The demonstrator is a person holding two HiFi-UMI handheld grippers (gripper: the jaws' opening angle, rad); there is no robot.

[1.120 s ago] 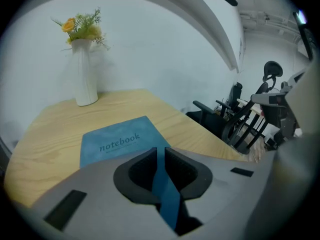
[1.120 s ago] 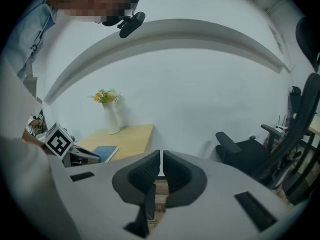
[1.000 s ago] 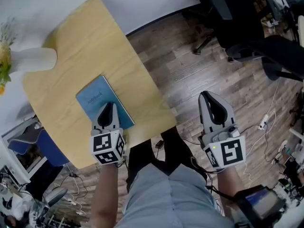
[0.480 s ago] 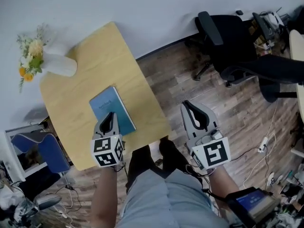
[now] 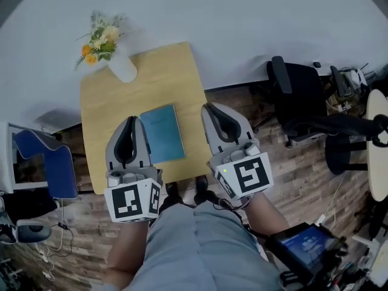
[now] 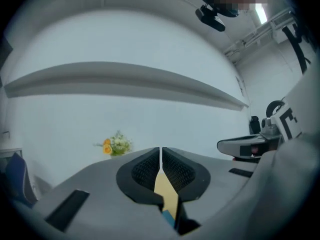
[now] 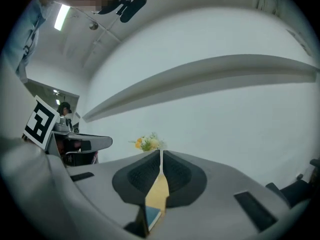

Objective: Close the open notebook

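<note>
The blue notebook (image 5: 162,133) lies closed, cover up, on the light wooden table (image 5: 100,105), near its front edge. Both grippers are held level well above it, close to the head camera. My left gripper (image 5: 129,121) hangs over the table left of the notebook; its jaws have just been closing, the tips now meet, and nothing is between them. My right gripper (image 5: 210,108) hangs at the notebook's right, over the table's edge, also shut and empty. In the left gripper view the left gripper (image 6: 160,151) shows only a sliver of table. The right gripper view shows the right gripper (image 7: 160,154) with a notebook corner (image 7: 151,215) below it.
A white vase of yellow flowers (image 5: 115,59) stands at the table's far left corner. Black office chairs (image 5: 297,96) stand on the wood floor to the right, and a blue chair (image 5: 45,162) to the left. A white wall runs behind the table.
Both grippers have risen and tilted up to level. The left one lifted away from the notebook. The right one swung in toward the table. The notebook stayed closed and still.
</note>
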